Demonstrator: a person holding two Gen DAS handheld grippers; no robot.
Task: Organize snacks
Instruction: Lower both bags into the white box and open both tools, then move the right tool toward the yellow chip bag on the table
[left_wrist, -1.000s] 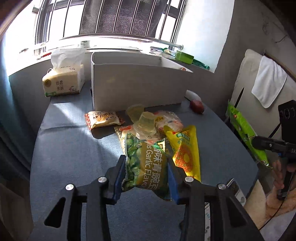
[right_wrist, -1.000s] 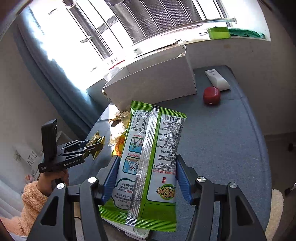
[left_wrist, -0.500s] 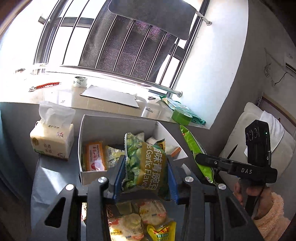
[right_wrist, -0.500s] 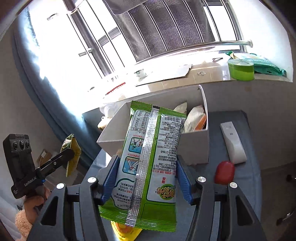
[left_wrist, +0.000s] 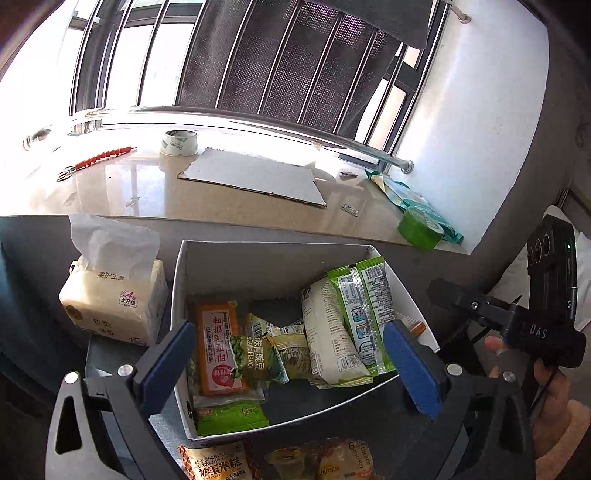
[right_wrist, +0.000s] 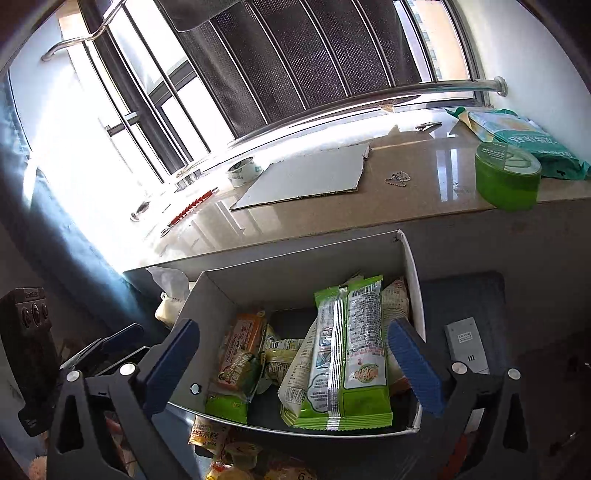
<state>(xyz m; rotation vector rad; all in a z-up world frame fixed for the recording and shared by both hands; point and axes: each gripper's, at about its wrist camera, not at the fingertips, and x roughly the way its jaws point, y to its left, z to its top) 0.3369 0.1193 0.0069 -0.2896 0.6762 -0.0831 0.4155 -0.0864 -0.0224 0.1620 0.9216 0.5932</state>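
Note:
A white cardboard box (left_wrist: 177, 295) (right_wrist: 214, 291) holds several snack packs. The garlic-flavour green pea bag (left_wrist: 253, 360) lies in its middle beside an orange pack (left_wrist: 216, 347). The long green-and-white packet (right_wrist: 349, 354) (left_wrist: 364, 317) leans at the box's right side. My left gripper (left_wrist: 291, 369) is open and empty above the box's front. My right gripper (right_wrist: 291, 369) is also open and empty over the box. More snacks (left_wrist: 214, 465) (right_wrist: 207, 437) lie on the table in front of the box.
A tissue pack (left_wrist: 114, 299) stands left of the box. A white remote (right_wrist: 465, 343) lies right of it. The windowsill behind holds a cardboard sheet (left_wrist: 255, 177), tape roll (left_wrist: 179, 142), green round tub (right_wrist: 508, 177) and a green pouch (right_wrist: 528, 140).
Both grippers have opened and let go of their packs, which now lie in the box. One second ago both were lower, over the table; both then rose above the box.

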